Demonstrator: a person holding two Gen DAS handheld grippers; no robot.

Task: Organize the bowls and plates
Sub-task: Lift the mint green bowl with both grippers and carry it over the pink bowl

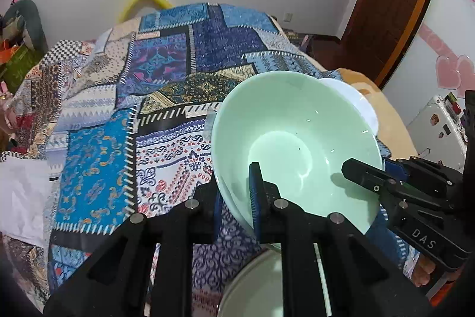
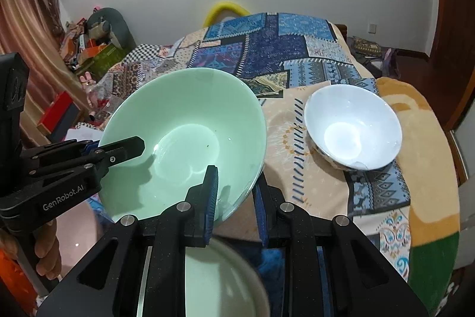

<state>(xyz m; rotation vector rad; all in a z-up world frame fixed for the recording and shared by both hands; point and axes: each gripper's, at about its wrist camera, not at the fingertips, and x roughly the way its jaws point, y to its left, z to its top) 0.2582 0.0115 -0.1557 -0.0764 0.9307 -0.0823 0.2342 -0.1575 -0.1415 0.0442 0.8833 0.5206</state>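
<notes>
So right now I'm holding the green bowl [image 1: 297, 144] up over the bed, tilted, with both tongs pinching its rim. My left tongs [image 1: 237, 198] are clamping the near-left edge, my right tongs [image 2: 234, 198] the opposite side. A white bowl [image 2: 353, 125] is sitting on the patchwork quilt [image 2: 297, 49] just beside it, and another pale dish [image 2: 219, 284] is showing right under my tongs.
</notes>
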